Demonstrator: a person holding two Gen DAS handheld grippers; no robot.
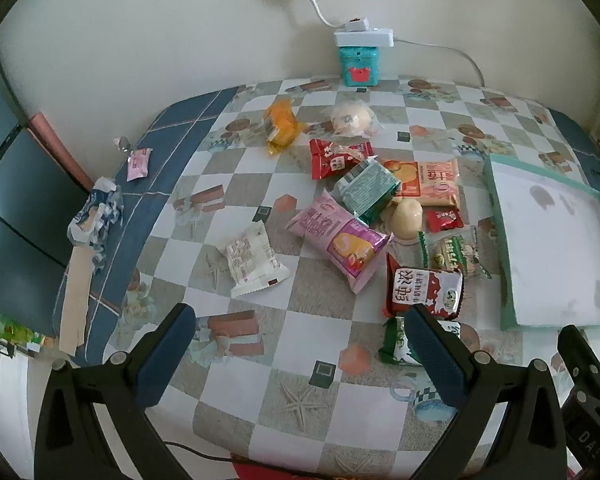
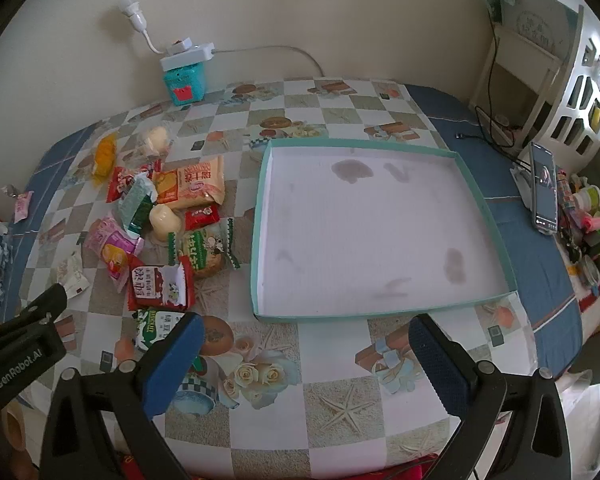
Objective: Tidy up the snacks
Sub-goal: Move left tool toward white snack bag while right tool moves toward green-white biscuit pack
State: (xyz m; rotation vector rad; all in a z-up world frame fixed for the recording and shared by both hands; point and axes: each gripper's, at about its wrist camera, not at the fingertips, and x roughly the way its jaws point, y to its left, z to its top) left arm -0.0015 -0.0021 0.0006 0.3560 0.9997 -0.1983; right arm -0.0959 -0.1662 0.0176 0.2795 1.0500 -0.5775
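Cream wall [image 2: 340, 8] behind patterned tablecloth [image 2: 332, 392], white shelf [image 2: 580, 80] alongside.

I'm in a home: my desk [image 2: 340, 380] wears a patterned checkered cloth, a power strip [image 2: 186, 54] sits by the wall, a phone [image 2: 544, 188] beside cluttered shelves [image 2: 584, 92].

Table [image 2: 340, 392]: covered by a checked cloth printed with starfish, roses and cakes; blue border along both sides.
Tray [image 2: 260, 216]: shallow, teal-rimmed, white stained floor, lying flat right of the snacks.
Snack pile [image 1: 364, 216]: loose packets lying beside the tray, several overlapping.
Teal box [image 1: 358, 65]: at the far edge by the wall, bearing a white power strip [image 1: 364, 37].
Phone [image 2: 543, 188]: near the right edge, apparently propped.
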